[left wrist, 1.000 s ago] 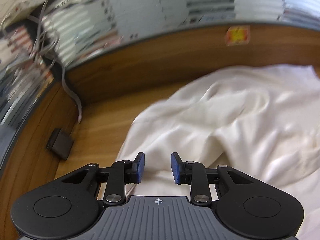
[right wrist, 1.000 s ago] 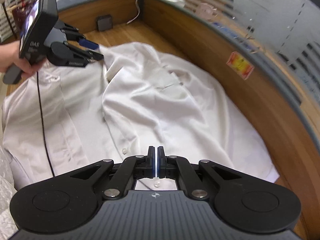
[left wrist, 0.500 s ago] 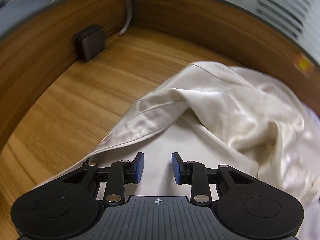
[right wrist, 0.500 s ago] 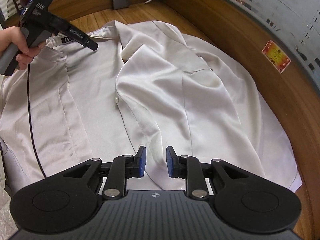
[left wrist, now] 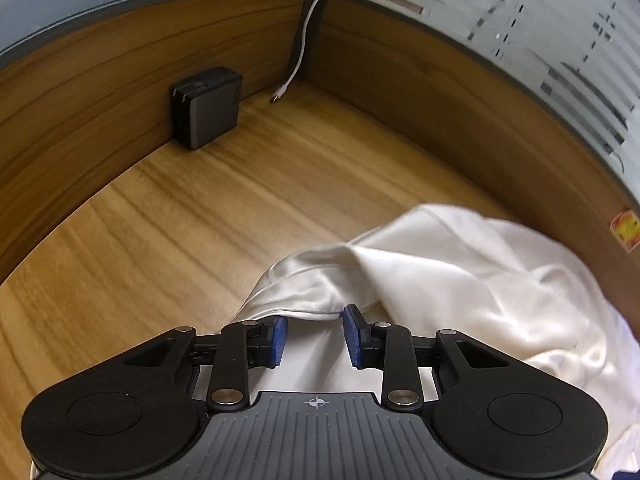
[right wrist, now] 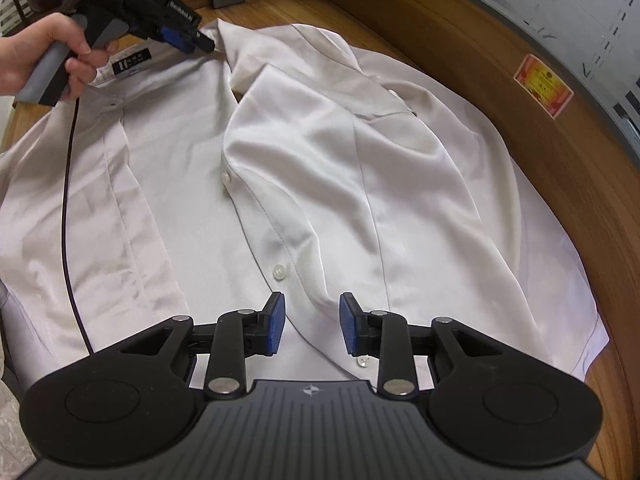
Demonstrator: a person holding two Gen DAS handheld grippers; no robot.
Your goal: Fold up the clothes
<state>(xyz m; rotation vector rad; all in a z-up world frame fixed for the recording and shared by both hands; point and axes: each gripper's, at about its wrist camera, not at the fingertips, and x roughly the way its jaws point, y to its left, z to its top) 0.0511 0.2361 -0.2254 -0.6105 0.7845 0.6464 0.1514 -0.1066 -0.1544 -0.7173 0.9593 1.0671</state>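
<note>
Here the left gripper has its blue-padded fingers spread apart, nothing clamped between them; a rolled edge of the white shirt runs across just ahead of the two tips, near or perhaps touching them, and flat cloth fills the gap behind that edge. Seen from the right wrist, the same left gripper sits at the shirt's collar, gripped by a person's hand, with a thin black cable hanging from it down across the shirt's left side.

The right gripper also has its fingers apart, holding nothing. The buttoned front edge of the shirt passes between them, with one button just ahead of the left fingertip and another under the right finger's linkage.

The shirt is pale, satiny and lies open on the wooden table, one front panel turned over and creased, a dark label showing at the neck beside the left gripper.

Well ahead of the left fingers a black power adapter leans against the wooden back wall, and a white charging cable drops to the table beside it. To the right of the fingers a red-and-yellow sticker is on the wooden side wall.
</note>
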